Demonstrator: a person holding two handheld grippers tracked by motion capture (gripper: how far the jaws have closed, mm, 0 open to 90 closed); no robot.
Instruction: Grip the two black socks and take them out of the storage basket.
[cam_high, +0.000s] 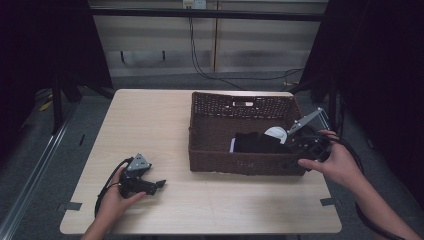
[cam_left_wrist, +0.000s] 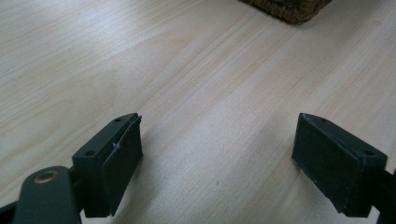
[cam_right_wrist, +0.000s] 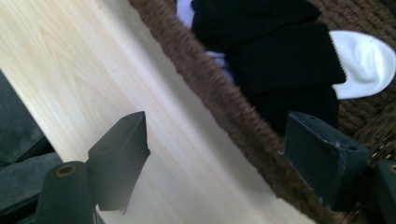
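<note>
A brown wicker basket (cam_high: 215, 156) stands on the right half of the wooden table (cam_high: 150, 120). Inside it lie black socks (cam_high: 255, 142) and a white sock (cam_high: 276, 133). My right gripper (cam_high: 295, 161) hangs over the basket's front right corner, open, its jaws straddling the basket rim (cam_right_wrist: 224, 107) with nothing gripped. The black socks (cam_right_wrist: 280, 51) and the white sock (cam_right_wrist: 366, 63) sit just beyond the jaws. My left gripper (cam_high: 159, 184) rests low over the bare table near the front left, open and empty, its fingers (cam_left_wrist: 109, 161) wide apart.
A corner of the basket (cam_left_wrist: 292, 9) lies far ahead of the left gripper. Cables trail from both grippers. Black curtains and frame posts stand at both sides, and a wall with hanging wires lies behind.
</note>
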